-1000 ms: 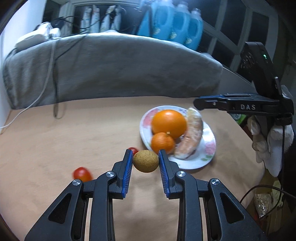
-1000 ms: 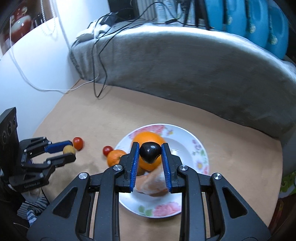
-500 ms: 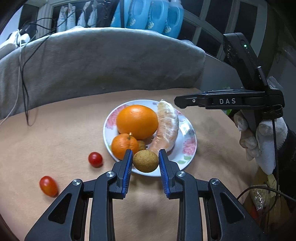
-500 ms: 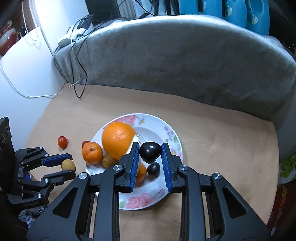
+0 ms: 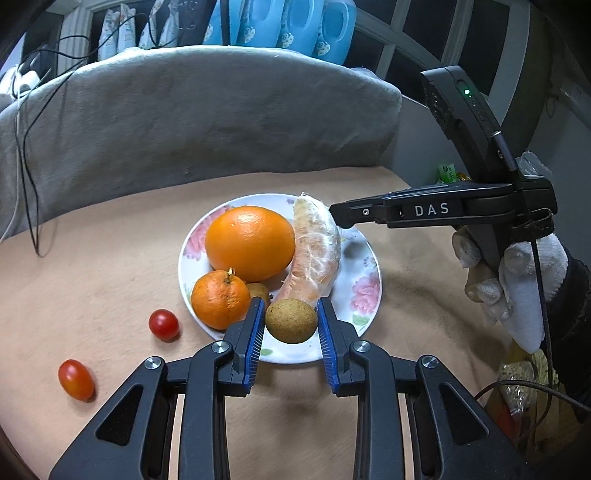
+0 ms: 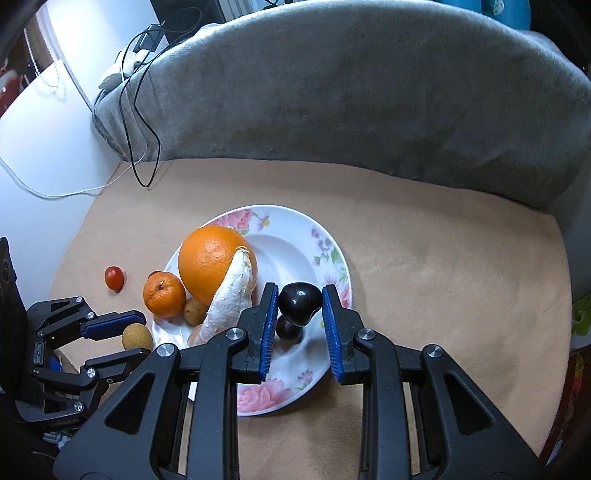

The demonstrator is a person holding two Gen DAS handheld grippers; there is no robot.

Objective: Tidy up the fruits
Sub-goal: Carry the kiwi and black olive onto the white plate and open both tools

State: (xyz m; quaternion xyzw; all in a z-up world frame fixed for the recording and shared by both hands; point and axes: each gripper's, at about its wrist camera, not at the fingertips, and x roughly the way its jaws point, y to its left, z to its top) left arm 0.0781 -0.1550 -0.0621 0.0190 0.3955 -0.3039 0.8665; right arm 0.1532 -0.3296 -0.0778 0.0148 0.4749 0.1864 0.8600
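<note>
A flowered white plate (image 5: pixel 364 288) (image 6: pixel 295 236) on the tan cloth holds a big orange (image 5: pixel 249 242) (image 6: pixel 208 258), a small mandarin (image 5: pixel 219 299) (image 6: pixel 164 293), a peeled pomelo wedge (image 5: pixel 317 251) (image 6: pixel 231 295), a small brown fruit (image 6: pixel 194 312) and a dark fruit (image 6: pixel 290 330). My left gripper (image 5: pixel 291 325) (image 6: pixel 127 334) is shut on a brown round fruit (image 5: pixel 291 320) (image 6: pixel 137 336) above the plate's near rim. My right gripper (image 6: pixel 300 306) (image 5: pixel 334 214) is shut on a dark plum (image 6: pixel 299 302) over the plate.
Two cherry tomatoes (image 5: pixel 163 324) (image 5: pixel 75 379) lie on the cloth left of the plate; one tomato (image 6: pixel 113 277) shows in the right wrist view. A grey blanket-covered bolster (image 5: pixel 184 122) with cables (image 6: pixel 142 110) bounds the far side. Blue detergent bottles (image 5: pixel 295 26) stand behind.
Both grippers moved closer over the plate with their fruits still held. The left one shifted right, so the plate and tomatoes now sit nearer and more central.
</note>
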